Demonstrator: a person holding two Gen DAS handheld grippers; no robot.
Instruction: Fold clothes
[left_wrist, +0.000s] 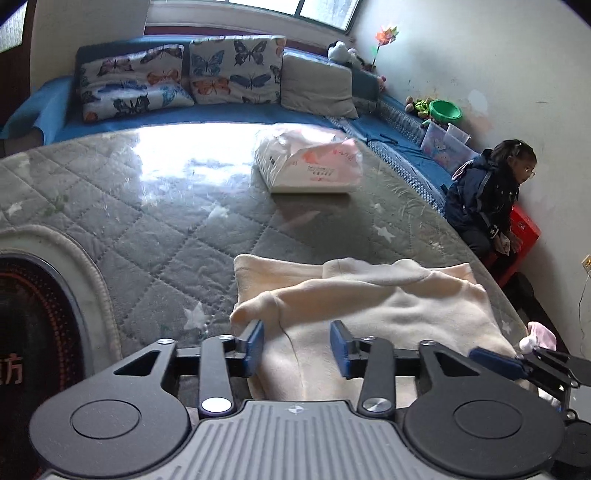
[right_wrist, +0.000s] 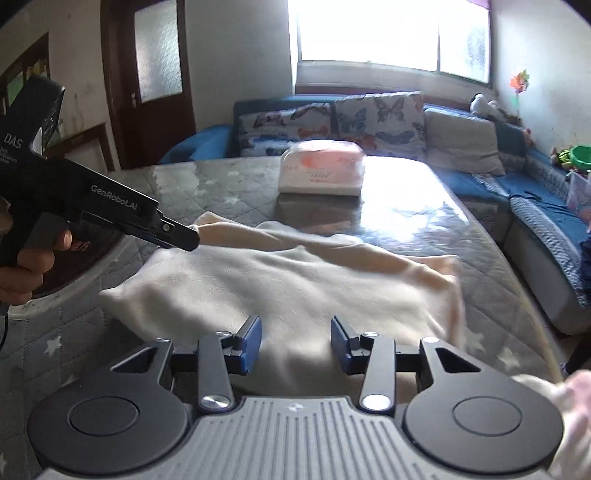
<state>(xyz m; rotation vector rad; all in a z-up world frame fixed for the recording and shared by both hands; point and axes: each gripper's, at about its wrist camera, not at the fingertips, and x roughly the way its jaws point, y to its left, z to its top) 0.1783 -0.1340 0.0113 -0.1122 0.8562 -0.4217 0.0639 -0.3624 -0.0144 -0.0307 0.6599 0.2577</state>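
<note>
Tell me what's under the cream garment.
The cream garment lies on a grey quilted mat with white stars. Whatever sits beneath its middle is covered.

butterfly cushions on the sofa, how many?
2: left butterfly cushion at the sofa's left end, right butterfly cushion beside it, next to the grey cushion. None appear hidden.

One cream garment (left_wrist: 369, 302) is lying at the desk's (left_wrist: 147, 229) near edge, one plastic-wrapped package (left_wrist: 306, 162) is sitting toward its far edge, and two butterfly pillows (left_wrist: 133, 83) are leaning beyond it.
</note>
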